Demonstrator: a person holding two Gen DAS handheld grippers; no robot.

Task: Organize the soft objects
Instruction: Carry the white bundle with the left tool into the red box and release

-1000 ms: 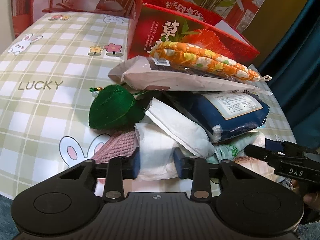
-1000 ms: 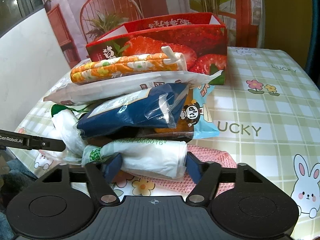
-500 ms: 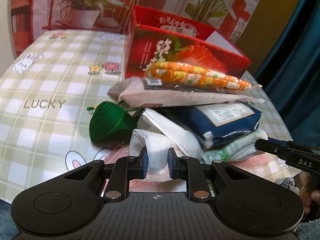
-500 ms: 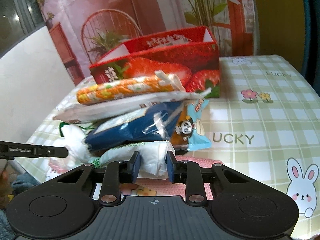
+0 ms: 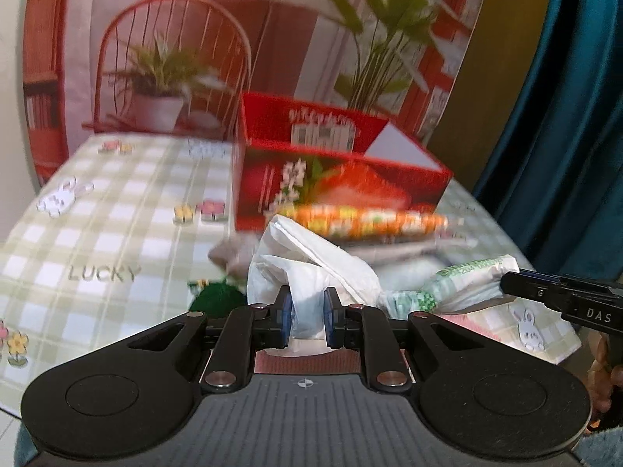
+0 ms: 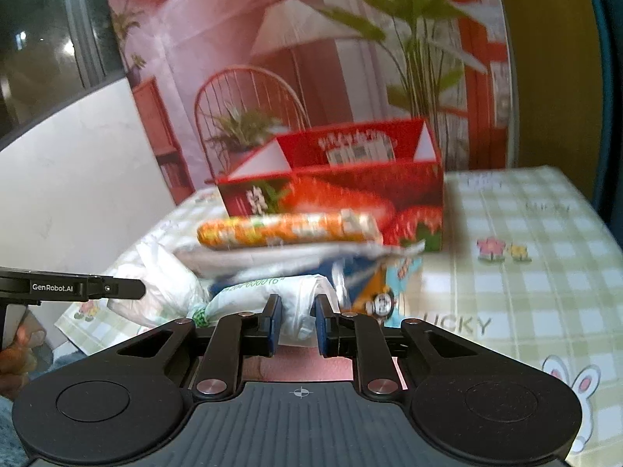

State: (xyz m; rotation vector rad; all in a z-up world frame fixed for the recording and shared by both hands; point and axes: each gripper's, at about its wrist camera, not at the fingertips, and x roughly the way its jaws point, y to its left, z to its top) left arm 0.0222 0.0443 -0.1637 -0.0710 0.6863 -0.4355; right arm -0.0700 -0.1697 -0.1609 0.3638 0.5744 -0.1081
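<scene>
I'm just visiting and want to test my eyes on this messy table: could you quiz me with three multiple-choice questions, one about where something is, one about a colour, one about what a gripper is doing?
1. Where does the red strawberry box stand?
A. behind the pile of soft things
B. on the floor
C. on top of the pile

2. What colour is the long flowered pad on top of the pile?
A. blue
B. orange
C. black

3. What is the left gripper doing?
A. hanging open over bare cloth
B. pinching a white bag
C. gripping the box's rim

Answers: 1 A, the box rises beyond the pile on the checked tablecloth. 2 B, its cover is orange with pale flowers. 3 B, white plastic is squeezed between the blue pads.
</scene>
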